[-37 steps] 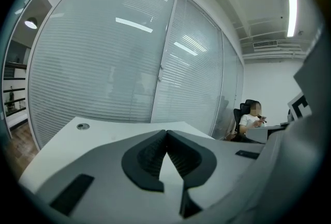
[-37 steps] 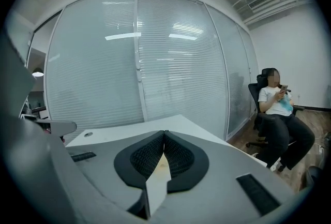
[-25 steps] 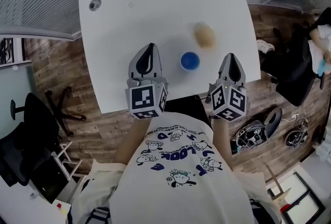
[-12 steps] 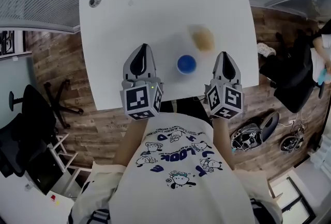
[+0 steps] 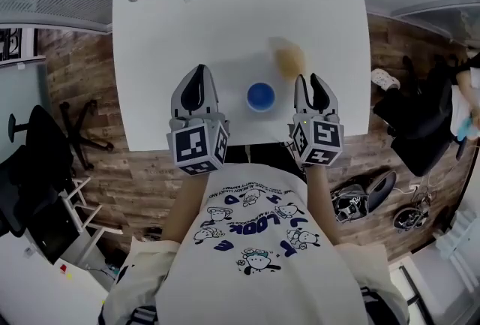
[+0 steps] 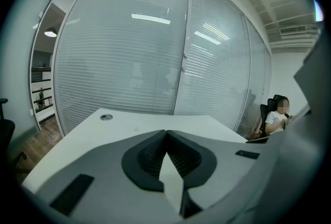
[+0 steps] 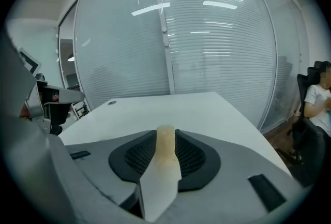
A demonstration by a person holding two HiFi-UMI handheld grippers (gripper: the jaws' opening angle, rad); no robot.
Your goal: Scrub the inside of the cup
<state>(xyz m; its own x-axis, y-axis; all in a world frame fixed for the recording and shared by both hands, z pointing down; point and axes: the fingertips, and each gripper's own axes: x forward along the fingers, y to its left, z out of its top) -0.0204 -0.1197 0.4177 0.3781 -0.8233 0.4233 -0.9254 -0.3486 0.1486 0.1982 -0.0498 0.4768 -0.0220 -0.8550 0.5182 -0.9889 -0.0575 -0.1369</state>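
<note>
Upright, mouth-up blue cup (image 5: 260,97) sits between the closed left gripper (image 5: 199,71) and the opening, empty right gripper (image 5: 309,79).

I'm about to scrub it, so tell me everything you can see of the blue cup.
The blue cup is round, plain and looks like plastic, seen from above. It stands upright, mouth up, on the white table near its front edge. Only the table touches it; a blurred tan lump lies just behind and to its right, seemingly apart.
</note>
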